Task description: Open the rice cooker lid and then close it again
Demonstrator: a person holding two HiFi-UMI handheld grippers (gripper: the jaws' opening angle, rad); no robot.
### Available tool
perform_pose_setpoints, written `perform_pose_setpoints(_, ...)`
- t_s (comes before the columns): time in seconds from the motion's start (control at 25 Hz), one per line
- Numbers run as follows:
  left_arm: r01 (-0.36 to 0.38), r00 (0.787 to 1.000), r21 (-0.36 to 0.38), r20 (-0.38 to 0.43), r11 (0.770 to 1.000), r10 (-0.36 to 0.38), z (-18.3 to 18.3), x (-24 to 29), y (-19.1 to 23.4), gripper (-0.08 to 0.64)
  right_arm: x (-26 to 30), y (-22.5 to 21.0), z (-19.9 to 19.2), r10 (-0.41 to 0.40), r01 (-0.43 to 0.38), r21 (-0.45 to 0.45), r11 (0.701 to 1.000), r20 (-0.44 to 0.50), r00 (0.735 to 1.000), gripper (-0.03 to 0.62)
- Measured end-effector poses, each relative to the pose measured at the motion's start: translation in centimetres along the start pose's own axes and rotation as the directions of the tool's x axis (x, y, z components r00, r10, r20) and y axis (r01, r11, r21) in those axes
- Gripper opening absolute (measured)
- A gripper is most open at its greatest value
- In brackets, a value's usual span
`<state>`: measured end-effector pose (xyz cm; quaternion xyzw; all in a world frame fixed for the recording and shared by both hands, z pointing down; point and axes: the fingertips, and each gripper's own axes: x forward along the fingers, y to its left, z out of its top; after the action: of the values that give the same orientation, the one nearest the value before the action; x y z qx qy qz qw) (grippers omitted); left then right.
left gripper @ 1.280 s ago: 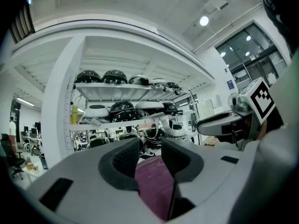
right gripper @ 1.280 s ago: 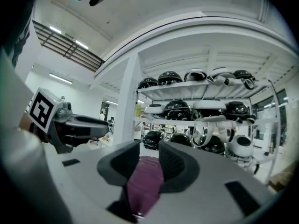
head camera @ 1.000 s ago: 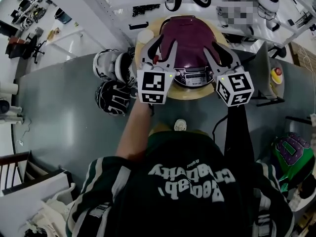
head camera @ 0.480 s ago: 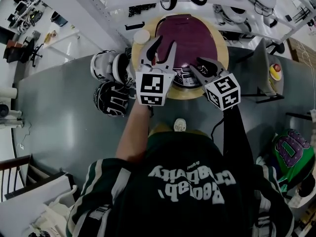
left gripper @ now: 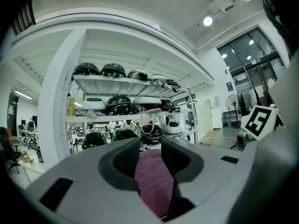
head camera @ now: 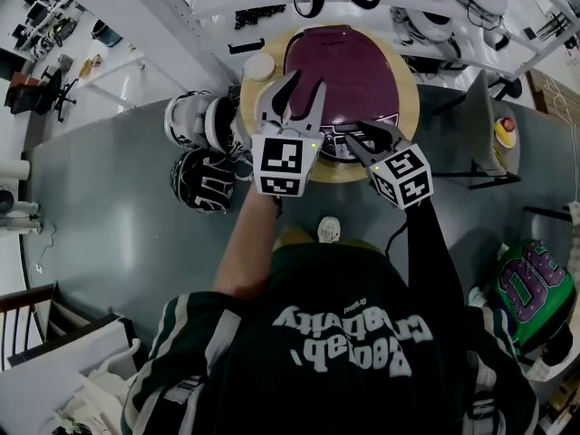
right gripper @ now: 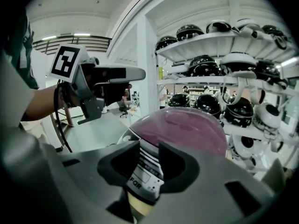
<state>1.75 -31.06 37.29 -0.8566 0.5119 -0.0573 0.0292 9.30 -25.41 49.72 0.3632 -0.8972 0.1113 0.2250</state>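
The rice cooker (head camera: 340,66) has a rounded purple lid (right gripper: 187,127), which is down, and a silver control panel (right gripper: 144,171) at its front. It stands on a round tan table (head camera: 410,107). My left gripper (head camera: 305,82) hovers level over the left part of the lid, jaws apart with nothing between them; the purple lid (left gripper: 152,183) shows through the gap. My right gripper (head camera: 366,134) tilts down at the cooker's front panel, jaws apart and empty. The right gripper view looks through its own jaws (right gripper: 149,160) at the panel, with the left gripper (right gripper: 110,80) up at the left.
Two black-and-white helmets (head camera: 204,179) (head camera: 195,120) lie left of the table. A small white round container (head camera: 260,66) sits on the table beside the cooker. Shelves of helmets (left gripper: 117,104) stand behind. A green helmet (head camera: 535,288) lies at the right.
My right gripper has dropped and tipped downward from beside the lid to the cooker's front panel. The left gripper has stayed over the lid. The lid is still down.
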Motion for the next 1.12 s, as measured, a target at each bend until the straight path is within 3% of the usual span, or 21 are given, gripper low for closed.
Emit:
perform_pose_setpoints(0.12,-0.006,1.000,0.000,-0.001,1.000,0.006,0.1,0.2,0.4,0.130,0.1,-0.3,0.0,-0.034,0.034,-0.004,0.999,0.014,0.999,0.110)
perform_pose_setpoints(0.24,-0.012,1.000,0.000,0.005,1.000,0.012,0.5,0.3,0.8,0.130,0.2,-0.2,0.0,-0.066,0.066,-0.086,0.994,0.001,0.998,0.120)
perform_pose_setpoints(0.52,-0.033,0.999,-0.003,0.002,0.999,0.033,0.2,-0.5,1.9,0.130,0.3,0.4,-0.7,-0.085,0.080,-0.179,0.981,-0.023,0.996,0.137)
perform_pose_setpoints(1.12,-0.069,0.997,-0.001,0.024,0.998,0.069,1.0,-2.1,3.3,0.130,0.3,0.5,-0.4,-0.078,0.072,-0.143,0.987,-0.035,0.996,0.117)
